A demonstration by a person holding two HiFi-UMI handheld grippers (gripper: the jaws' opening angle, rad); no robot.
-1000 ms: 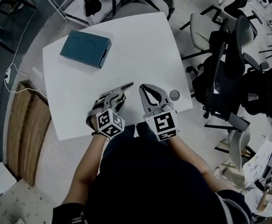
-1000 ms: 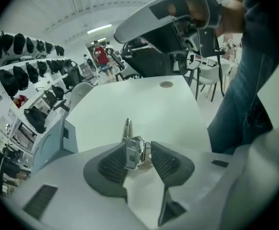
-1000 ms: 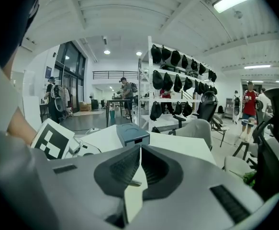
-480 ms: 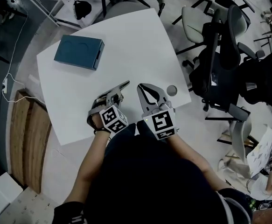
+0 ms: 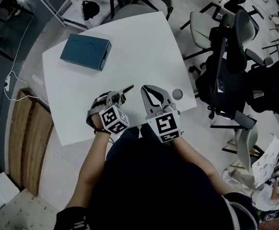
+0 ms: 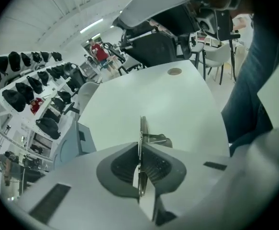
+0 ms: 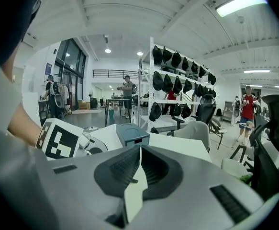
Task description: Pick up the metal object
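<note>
The metal object [image 5: 177, 94] is a small round grey disc lying near the right edge of the white table [image 5: 129, 47]; it also lies far off on the tabletop in the left gripper view [image 6: 174, 71]. My left gripper [image 5: 128, 87] rests low over the table's front part and points up and to the right. Its jaws are closing and have come almost together [image 6: 141, 128], with nothing that I can make out between them. My right gripper [image 5: 144, 88] sits just beside it, left of the disc, jaws shut and empty [image 7: 139, 150].
A teal box [image 5: 85, 51] lies at the table's far left corner, also seen as the teal box [image 7: 132, 134] ahead of the right gripper. Office chairs [image 5: 225, 75] crowd the table's right side. A wooden panel [image 5: 29, 138] lies on the floor at left.
The left gripper's jaws have swung from wide apart to nearly together. Both grippers stay in about the same place near the front of the table.
</note>
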